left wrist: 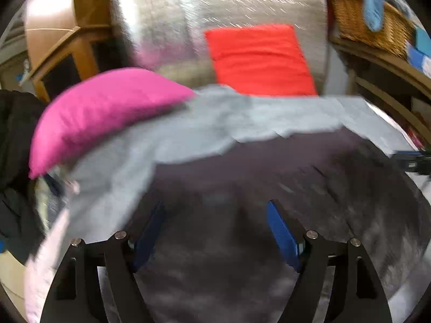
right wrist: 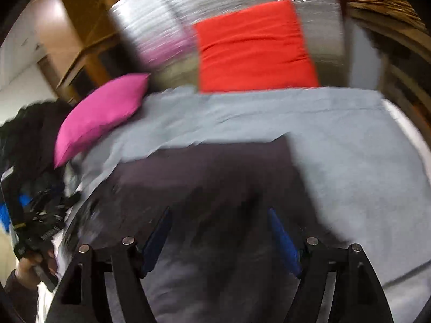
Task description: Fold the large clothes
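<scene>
Since the dark garment (right wrist: 204, 177) lies spread flat on the grey blanket (right wrist: 350, 161), handy for folding, both the left gripper (left wrist: 215, 231) and right gripper (right wrist: 219, 237) hover above it with jaws wide apart, gripping nothing; pink cushion (left wrist: 102, 113) sits aside.

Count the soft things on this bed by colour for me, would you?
Pink pillow: 1
Red cushion: 1
Light grey blanket: 1
Dark grey garment: 1
Total: 4
</scene>
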